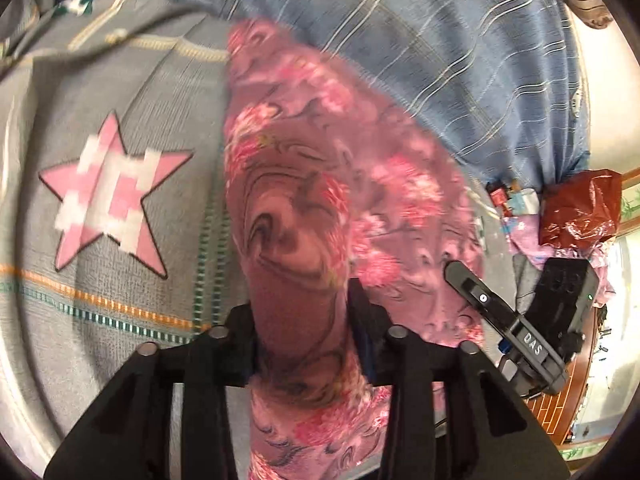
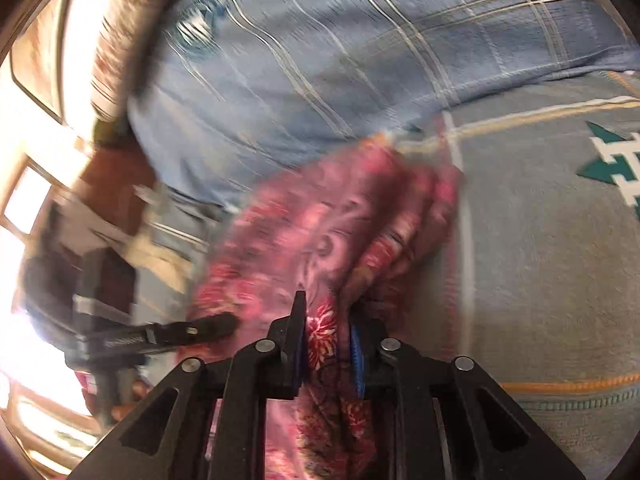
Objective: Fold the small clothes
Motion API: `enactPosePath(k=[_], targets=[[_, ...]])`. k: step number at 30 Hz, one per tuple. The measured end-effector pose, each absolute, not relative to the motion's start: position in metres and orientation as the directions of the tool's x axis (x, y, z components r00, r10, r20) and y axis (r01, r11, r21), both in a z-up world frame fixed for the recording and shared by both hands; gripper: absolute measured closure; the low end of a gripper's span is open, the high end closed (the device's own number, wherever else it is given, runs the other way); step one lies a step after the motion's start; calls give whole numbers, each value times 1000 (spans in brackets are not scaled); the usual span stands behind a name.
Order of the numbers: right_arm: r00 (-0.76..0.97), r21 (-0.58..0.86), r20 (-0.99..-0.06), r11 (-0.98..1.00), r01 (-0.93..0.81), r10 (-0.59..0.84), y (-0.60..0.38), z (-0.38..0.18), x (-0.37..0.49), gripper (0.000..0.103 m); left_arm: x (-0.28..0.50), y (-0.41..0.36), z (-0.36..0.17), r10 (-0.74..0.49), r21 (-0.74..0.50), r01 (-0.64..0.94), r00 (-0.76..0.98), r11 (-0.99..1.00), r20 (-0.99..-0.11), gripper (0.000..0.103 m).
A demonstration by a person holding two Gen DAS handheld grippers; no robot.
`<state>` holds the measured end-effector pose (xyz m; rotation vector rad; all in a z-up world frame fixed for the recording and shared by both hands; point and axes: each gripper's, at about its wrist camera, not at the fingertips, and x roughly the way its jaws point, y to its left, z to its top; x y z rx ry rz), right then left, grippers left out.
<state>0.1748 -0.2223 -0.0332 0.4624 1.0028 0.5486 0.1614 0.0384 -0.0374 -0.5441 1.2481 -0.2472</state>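
A small pink floral garment (image 1: pixel 320 184) is stretched over the grey blanket (image 1: pixel 120 92) on the bed. My left gripper (image 1: pixel 304 320) is shut on one edge of it, with cloth bunched between the fingers. My right gripper (image 2: pixel 328 328) is shut on another edge of the same garment (image 2: pixel 320 216). The right gripper also shows in the left wrist view (image 1: pixel 472 280), to the right, its fingers on the garment's right side. The left gripper shows in the right wrist view (image 2: pixel 208 326) at the left. Both views are motion-blurred.
The grey blanket bears a pink star (image 1: pixel 108 196) and a teal pattern (image 2: pixel 616 168). A blue checked quilt (image 1: pixel 440 48) lies at the far side. A red plastic bag (image 1: pixel 580 208) and small items sit at the bed's right edge.
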Motion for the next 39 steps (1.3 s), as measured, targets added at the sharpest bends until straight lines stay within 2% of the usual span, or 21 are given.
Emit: enactPosePath(k=[1, 2, 5, 7, 9, 13, 17, 20, 22, 25, 27, 30, 36, 39], targets=[[447, 539, -674, 806, -246, 587, -219, -34, 171, 70, 161, 39, -41, -455, -511, -112, 322, 852, -830, 51], [476, 479, -688, 836, -268, 547, -216, -33, 167, 56, 160, 40, -43, -454, -511, -107, 333, 853, -827, 47], [537, 317, -717, 894, -317, 445, -212, -36, 157, 36, 160, 32, -43, -431, -481, -57, 359, 875, -828, 43], [528, 342, -722, 894, -289, 447, -221, -45, 162, 29, 164, 25, -42, -404, -449, -44, 365, 892, -839, 39], [512, 389, -722, 885, -256, 466, -226, -45, 166, 28, 162, 21, -38, -359, -404, -49, 370, 913, -857, 32], [489, 384, -760, 903, -194, 428, -227, -29, 159, 25, 143, 25, -25, -316, -360, -46, 388, 932, -866, 31], [496, 293, -818, 953, -76, 291, -238, -13, 133, 7, 110, 34, -8, -186, -245, -71, 459, 967, -869, 21], [466, 246, -851, 968, -55, 242, -241, -8, 112, 4, 84, 33, 3, -55, -123, -92, 535, 988, -843, 18], [490, 140, -858, 988, -65, 154, -238, -4, 86, 4, 68, 29, 5, 44, -17, -101, 564, 995, -824, 14], [531, 14, -845, 995, -102, 66, -234, 1, 54, 1, 48, 16, -1, 210, 167, -128, 560, 978, -802, 14], [559, -3, -827, 994, -109, 58, -236, 5, 37, 1, 37, 10, -5, 262, 225, -137, 573, 965, -777, 14], [589, 29, -804, 994, -103, 84, -241, 11, 19, 1, 25, 9, -6, 254, 221, -128, 591, 967, -765, 14], [583, 19, -808, 993, -117, 84, -230, 8, 15, 0, 20, 28, -10, 141, 82, -130, 556, 988, -819, 14], [591, -1, -802, 989, -147, 86, -217, 7, 14, 0, 12, 25, -8, 162, 122, -107, 567, 987, -807, 14]])
